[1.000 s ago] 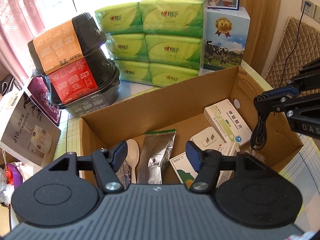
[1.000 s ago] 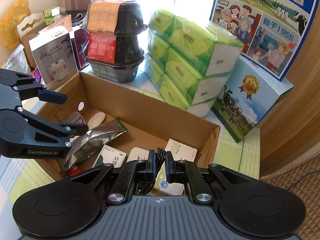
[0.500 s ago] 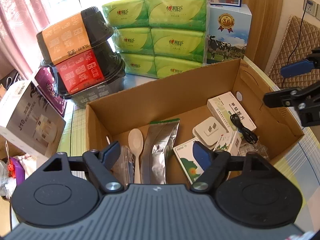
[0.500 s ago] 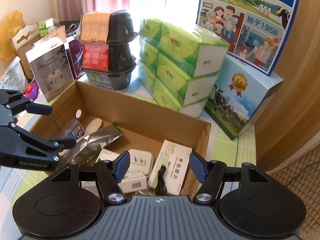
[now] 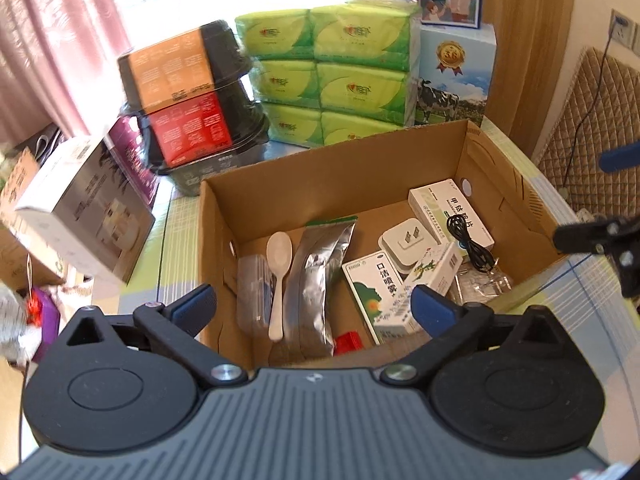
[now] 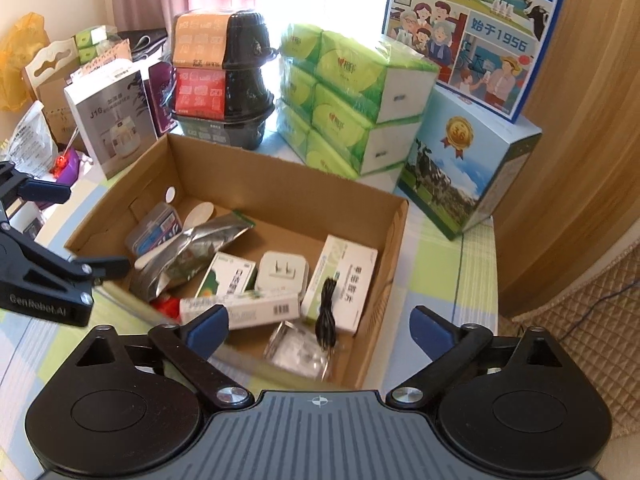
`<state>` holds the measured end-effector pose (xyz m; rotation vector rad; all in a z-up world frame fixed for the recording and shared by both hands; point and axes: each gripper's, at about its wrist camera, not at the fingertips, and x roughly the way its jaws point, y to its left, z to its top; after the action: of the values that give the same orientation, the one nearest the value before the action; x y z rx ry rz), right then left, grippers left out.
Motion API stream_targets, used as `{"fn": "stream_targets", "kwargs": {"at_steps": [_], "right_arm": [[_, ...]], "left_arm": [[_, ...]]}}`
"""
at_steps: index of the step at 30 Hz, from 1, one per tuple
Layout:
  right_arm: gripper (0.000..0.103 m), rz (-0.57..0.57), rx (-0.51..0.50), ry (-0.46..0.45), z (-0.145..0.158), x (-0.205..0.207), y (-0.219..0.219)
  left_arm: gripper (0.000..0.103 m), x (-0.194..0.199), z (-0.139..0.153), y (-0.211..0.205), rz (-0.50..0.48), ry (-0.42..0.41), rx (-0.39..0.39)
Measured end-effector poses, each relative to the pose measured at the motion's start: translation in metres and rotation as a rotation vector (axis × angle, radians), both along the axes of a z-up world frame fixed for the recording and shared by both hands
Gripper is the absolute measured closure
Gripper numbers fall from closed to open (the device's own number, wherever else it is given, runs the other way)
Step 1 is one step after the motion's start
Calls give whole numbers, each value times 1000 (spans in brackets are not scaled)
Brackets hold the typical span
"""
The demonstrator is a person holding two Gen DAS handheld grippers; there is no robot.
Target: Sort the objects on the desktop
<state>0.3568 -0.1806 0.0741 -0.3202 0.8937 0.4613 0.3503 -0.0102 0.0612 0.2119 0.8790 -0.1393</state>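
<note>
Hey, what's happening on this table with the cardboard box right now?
A person is sorting small items into the cardboard box using two handheld grippers. Right now both the left gripper and the right gripper are open and empty, held above the near edge of the box. Inside lie a black cable draped over a white medicine box, a white plug adapter, a silver foil pouch and a pale spoon. Green tissue packs sit behind the box.
</note>
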Motion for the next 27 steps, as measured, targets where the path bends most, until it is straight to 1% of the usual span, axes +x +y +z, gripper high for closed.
{"fn": "stream_targets", "kwargs": {"at_steps": [2,6,10,16,20,23,27], "right_arm": [[4,-10,7,6,4,-9,-4],[2,-30,37,22,13,-28,-11],[2,-35,39,22,23,-48,-14],[2,-53,61,21,35,-77,-21],[2,-67,82,19,41,-98,-28],[2,-66,87,14,42,-116,-32],[2,-76,99,8,43,-138,-40]], "left_arm": [[1,-9,5,2,20,1,-14],[1,-31,17,5,50,-19,-16],[1,-53,30,9,84,-27,-65],[1,-87,48,13,141,-33,-100],[1,-113,57,14,195,-54,-102],[1,-132,60,15,207,-59,-109],[1,-155,62,11,208,-64,-97]]}}
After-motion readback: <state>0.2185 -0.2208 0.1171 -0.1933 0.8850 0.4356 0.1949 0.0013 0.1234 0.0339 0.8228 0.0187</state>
